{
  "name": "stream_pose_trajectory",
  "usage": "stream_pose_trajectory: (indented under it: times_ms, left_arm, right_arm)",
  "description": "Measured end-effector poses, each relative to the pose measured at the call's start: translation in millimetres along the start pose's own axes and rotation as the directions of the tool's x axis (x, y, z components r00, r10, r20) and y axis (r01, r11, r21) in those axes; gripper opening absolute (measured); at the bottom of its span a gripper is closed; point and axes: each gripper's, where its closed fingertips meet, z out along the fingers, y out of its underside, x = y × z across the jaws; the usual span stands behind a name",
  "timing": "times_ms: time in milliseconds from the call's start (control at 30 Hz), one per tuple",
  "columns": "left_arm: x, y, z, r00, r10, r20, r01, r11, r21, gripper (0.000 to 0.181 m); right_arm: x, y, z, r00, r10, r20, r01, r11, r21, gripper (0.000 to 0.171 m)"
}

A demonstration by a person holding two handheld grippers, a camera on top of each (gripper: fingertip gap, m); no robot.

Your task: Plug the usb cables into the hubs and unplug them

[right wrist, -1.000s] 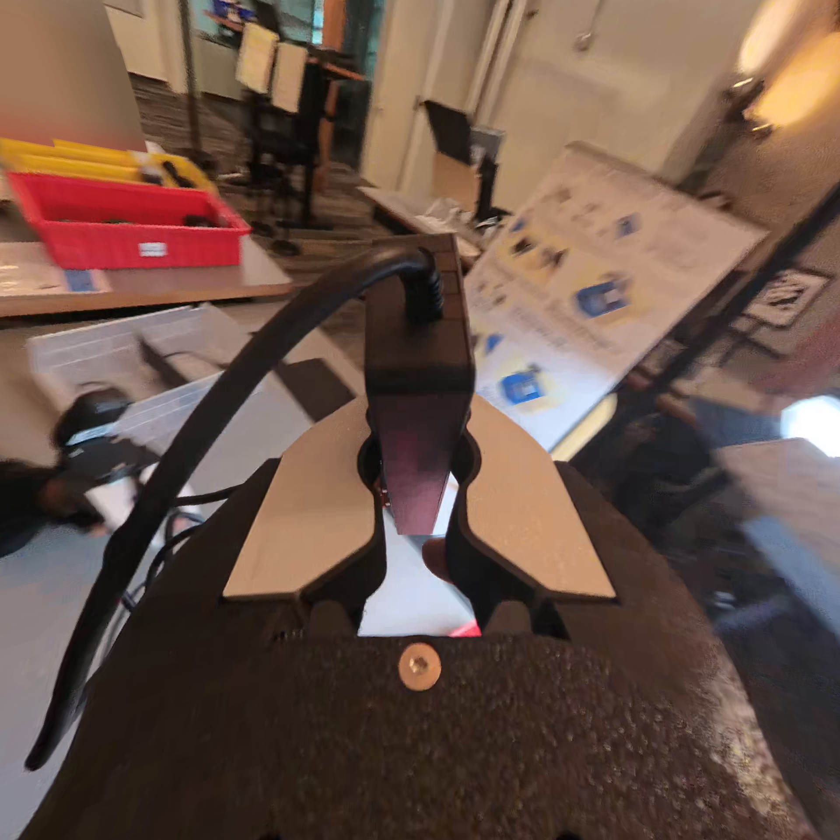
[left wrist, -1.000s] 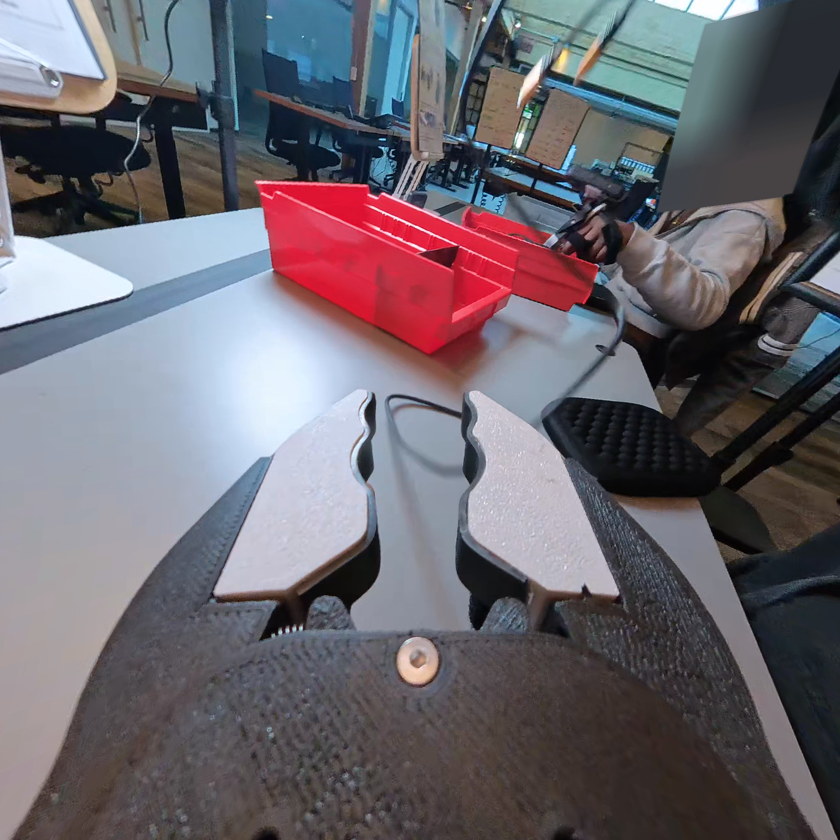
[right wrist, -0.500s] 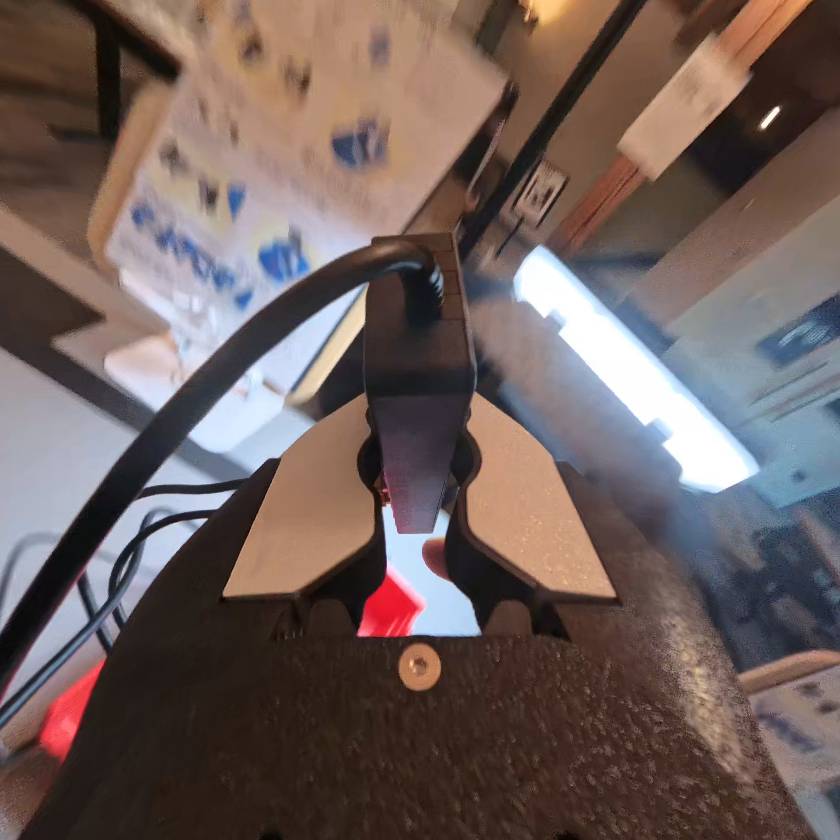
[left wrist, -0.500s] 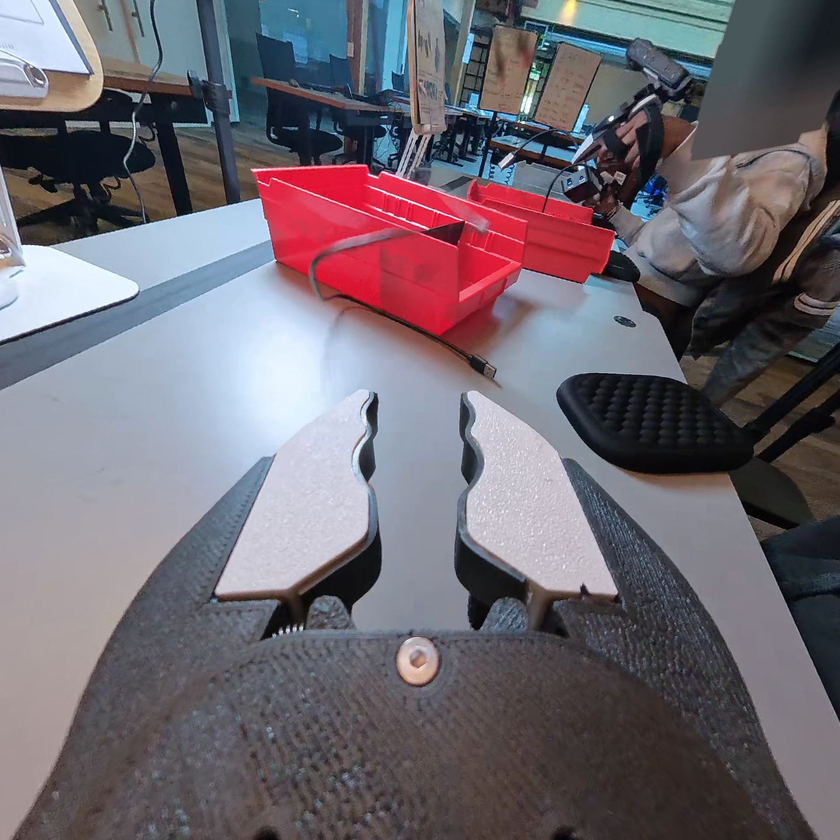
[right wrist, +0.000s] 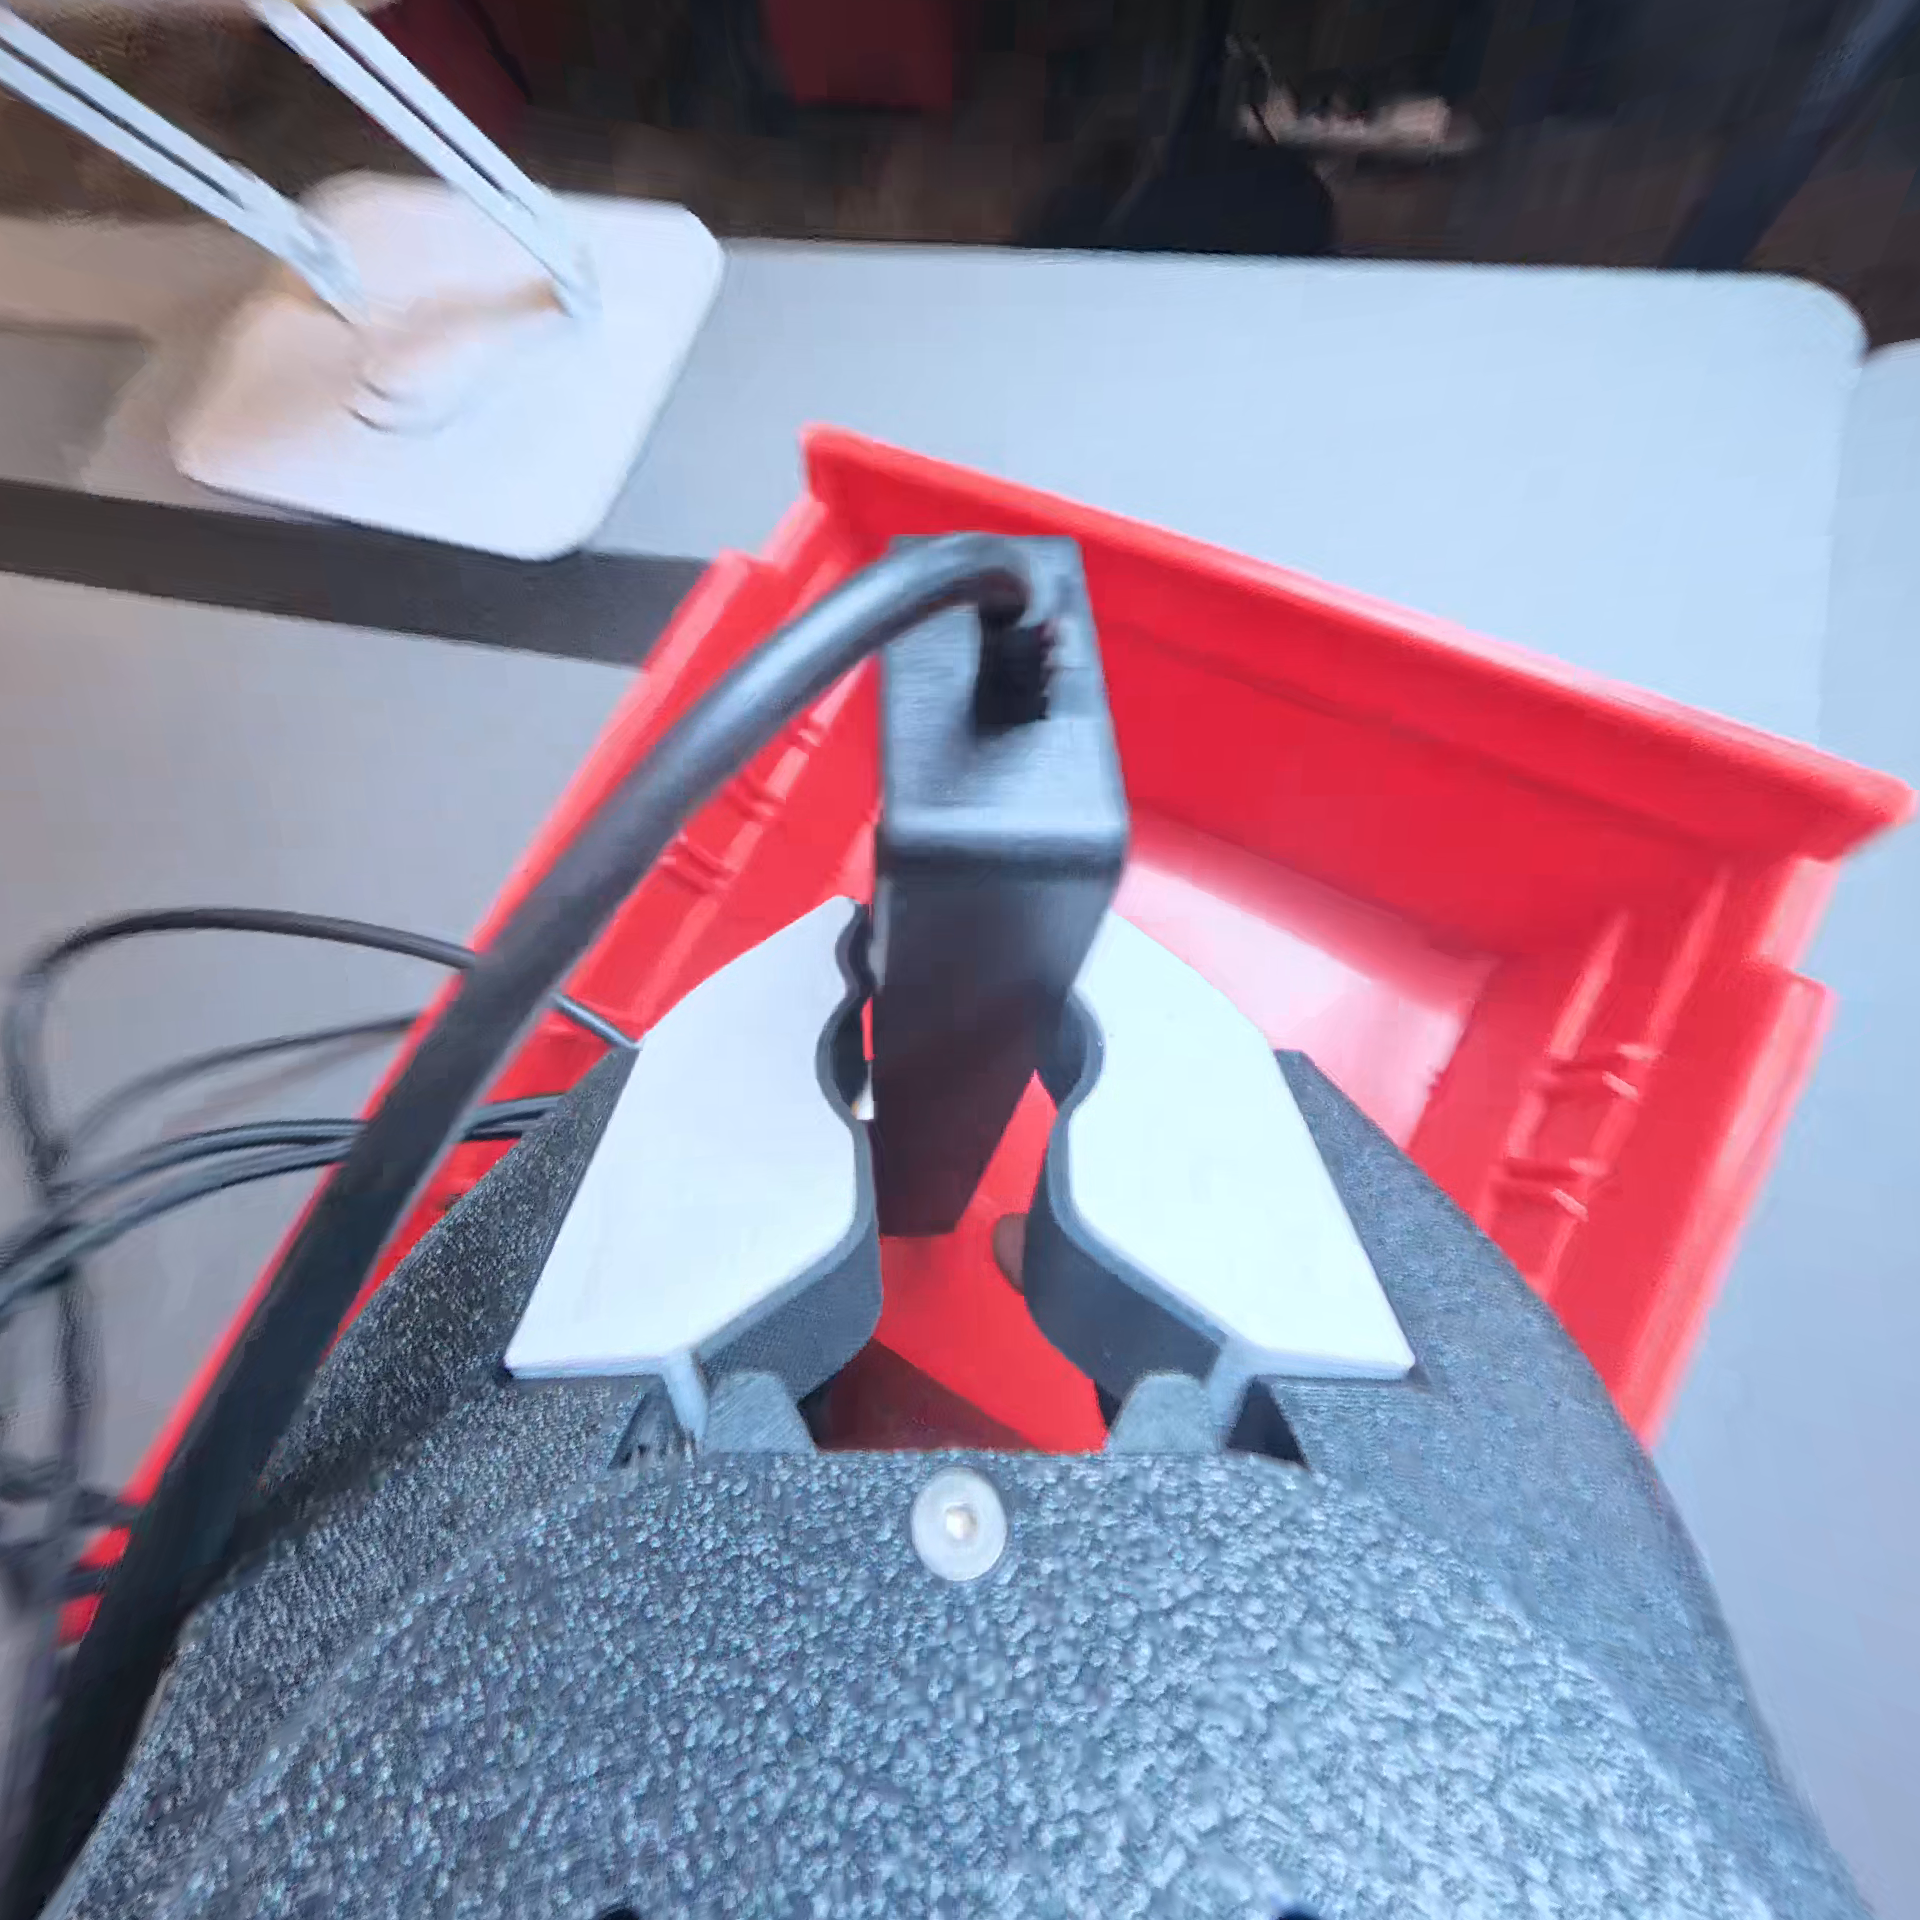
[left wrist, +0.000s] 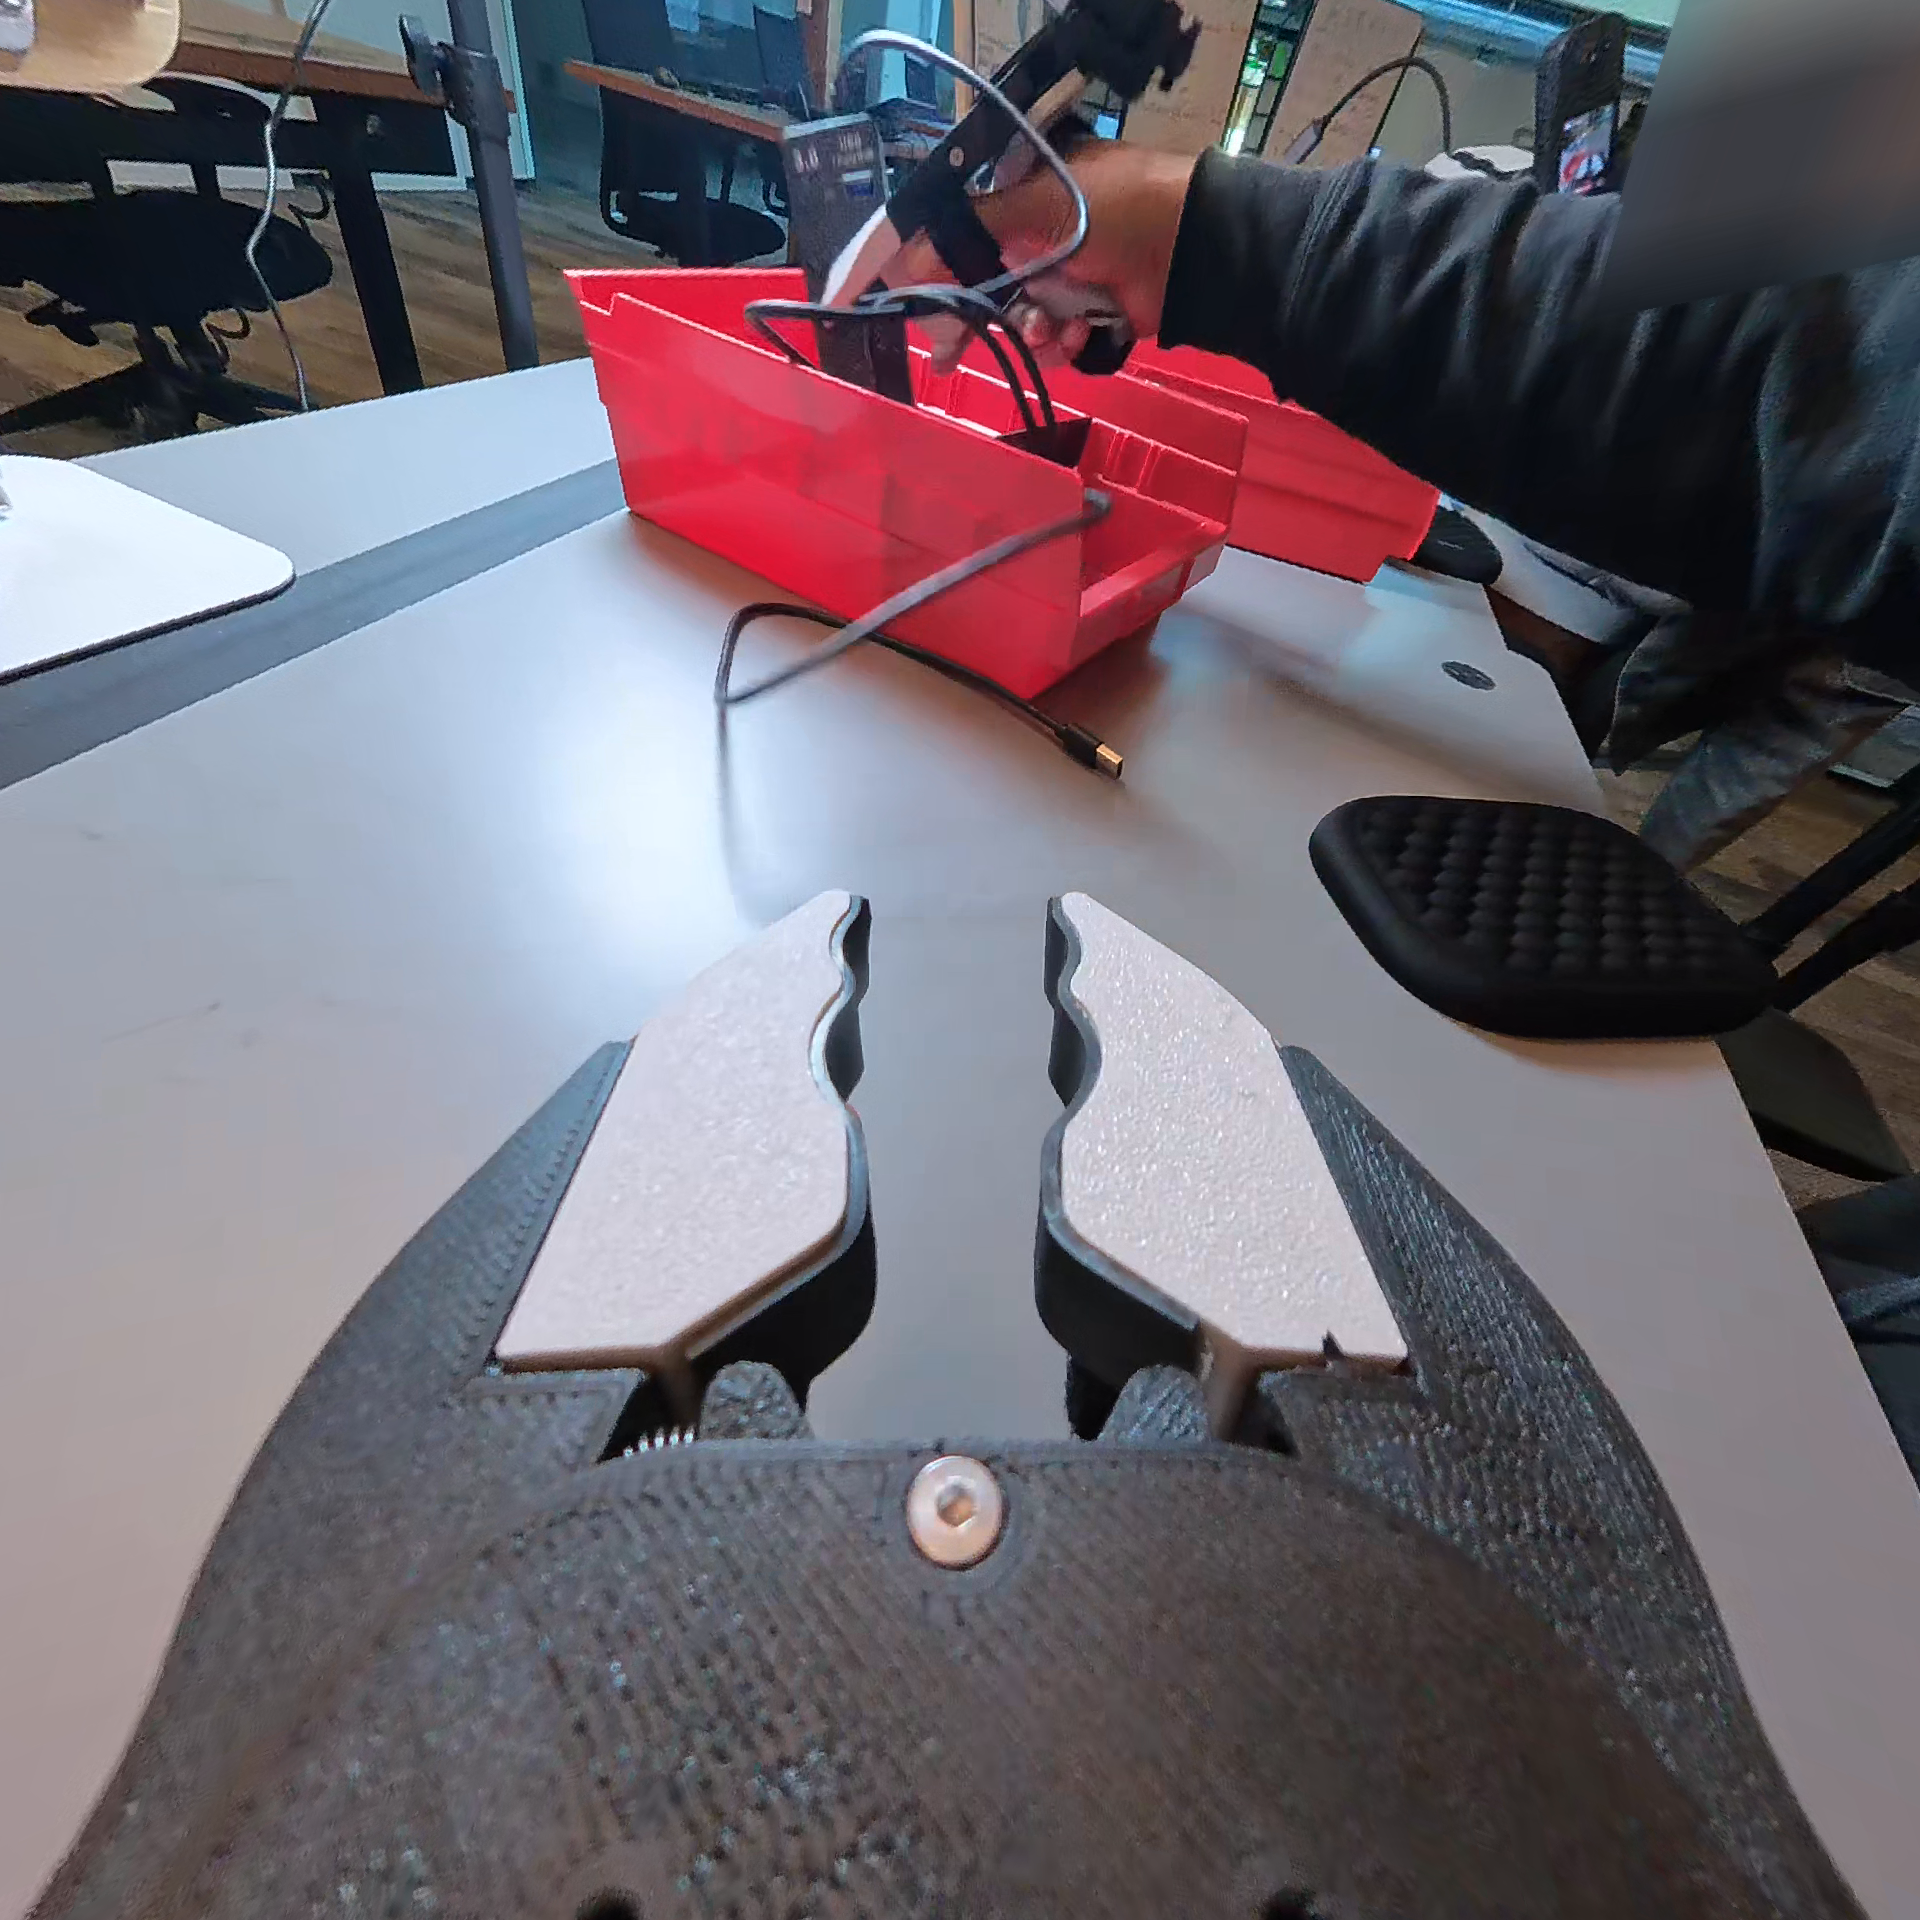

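Note:
My right gripper [right wrist: 961,961] is shut on a black USB hub [right wrist: 992,821] with a thick black cable [right wrist: 623,831] at its far end. It holds the hub over the open red bin [right wrist: 1455,790]. In the left wrist view the same hub [left wrist: 862,348] hangs at the bin's [left wrist: 831,488] top, under the right gripper [left wrist: 997,208]. A thin black USB cable [left wrist: 914,649] trails from the bin onto the grey table [left wrist: 416,831], its plug [left wrist: 1101,762] lying free. My left gripper [left wrist: 956,925] is open and empty, low over the table.
A second red bin [left wrist: 1320,499] stands behind the first. A black padded armrest [left wrist: 1538,925] juts out at the table's right edge. A white stand base [left wrist: 114,571] sits at the far left, also in the right wrist view [right wrist: 447,374]. Thin black cables [right wrist: 156,1143] hang left of the bin. The left gripper's tips are roughly 40 cm from the right gripper's.
My right gripper has swung down with the hub from high in the air to over the red bin. The thin cable has dropped onto the table. My left gripper has stayed open and still.

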Motion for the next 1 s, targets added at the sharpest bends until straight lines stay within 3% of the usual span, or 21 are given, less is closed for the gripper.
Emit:
stream_pose_trajectory:
  times_ms: [67,133,400,600,767,900,1000]
  left_arm:
    - [-1.2,1.6,0.4,1.0,-0.005,-0.001,0.005,1.0,-0.006,0.032]
    - [-1.2,1.0,0.1,1.0,-0.006,-0.003,0.006,1.0,-0.005,0.032]
    - [2.2,0.2,2.1,1.0,-0.001,-0.011,0.0,1.0,-0.01,0.032]
    - [6.0,7.2,6.8,1.0,0.012,-0.013,-0.013,0.999,-0.042,0.032]
    - [5.2,9.6,5.8,1.0,0.028,-0.002,-0.028,0.998,-0.053,0.032]
    - [3.1,11.2,5.7,1.0,0.013,-0.007,-0.014,0.998,-0.056,0.032]
    - [2.8,11.6,7.3,1.0,0.009,-0.012,-0.01,0.998,-0.059,0.032]
  right_arm:
    - [32.2,12.3,-8.1,0.96,-0.174,-0.221,0.14,0.977,-0.159,0.053]
    - [49.8,21.7,-23.6,0.912,-0.283,-0.296,0.196,0.936,-0.293,0.064]
    - [51.6,46.9,-74.0,0.856,-0.477,-0.201,0.337,0.808,-0.484,0.063]
    - [41.0,3.2,-91.6,0.755,-0.621,-0.213,0.497,0.753,-0.432,0.055]
    - [46.1,-49.9,-107.6,0.68,-0.622,-0.389,0.526,0.783,-0.332,0.048]
    - [32.0,-60.3,-115.6,0.687,-0.605,-0.403,0.552,0.795,-0.252,0.049]
    - [-11.4,-57.2,-116.1,0.723,-0.614,-0.317,0.603,0.784,-0.146,0.048]
